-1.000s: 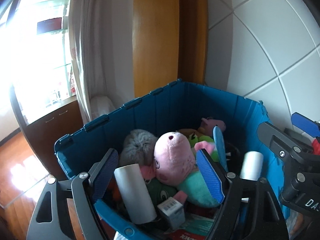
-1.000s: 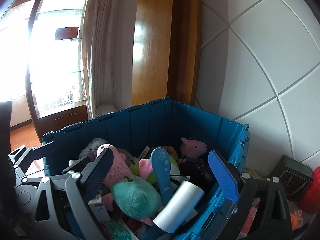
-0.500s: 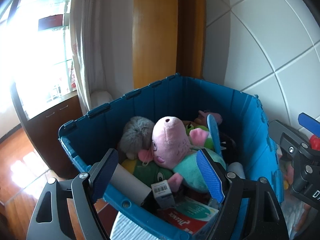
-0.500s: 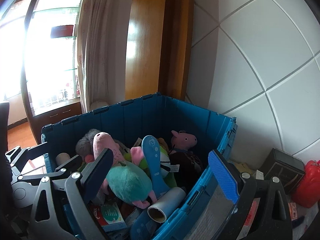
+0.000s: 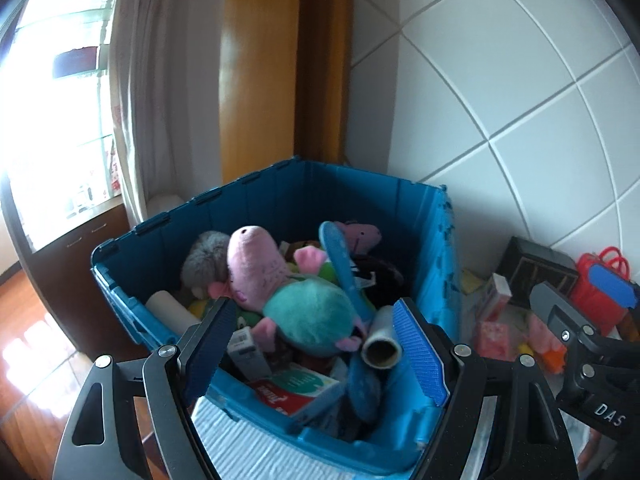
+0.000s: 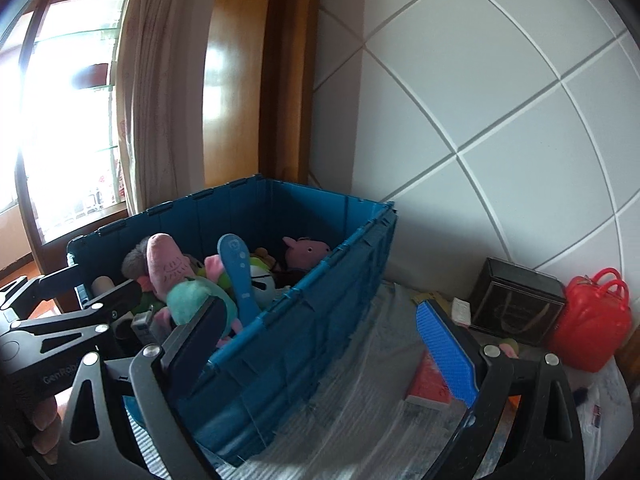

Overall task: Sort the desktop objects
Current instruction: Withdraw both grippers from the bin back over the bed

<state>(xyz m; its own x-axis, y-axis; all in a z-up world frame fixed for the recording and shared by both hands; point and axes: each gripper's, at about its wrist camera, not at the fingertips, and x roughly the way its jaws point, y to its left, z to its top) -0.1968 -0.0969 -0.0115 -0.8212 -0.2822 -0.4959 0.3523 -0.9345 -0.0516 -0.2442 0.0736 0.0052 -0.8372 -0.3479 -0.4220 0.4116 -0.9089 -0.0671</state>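
Note:
A blue crate [image 5: 280, 184] stands on the table, full of plush toys and boxes; it also shows in the right wrist view [image 6: 320, 312]. A pink pig plush in a teal shirt [image 5: 280, 288] lies on top, beside a blue brush [image 5: 340, 264] and a cardboard-core roll [image 5: 382, 344]. My left gripper [image 5: 316, 344] is open and empty, in front of the crate's near rim. My right gripper [image 6: 324, 344] is open and empty, over the crate's right wall and the white cloth [image 6: 380, 400].
To the right of the crate lie a black box [image 6: 516, 300], a red handbag [image 6: 592, 320], a red-and-white box [image 6: 428, 380] and small toys [image 5: 540, 340]. A white tiled wall is behind. A curtain and a window are at the left.
Both grippers have pulled back from over the crate and shifted right. The crate's contents now lie farther away, and the objects to its right have come into view.

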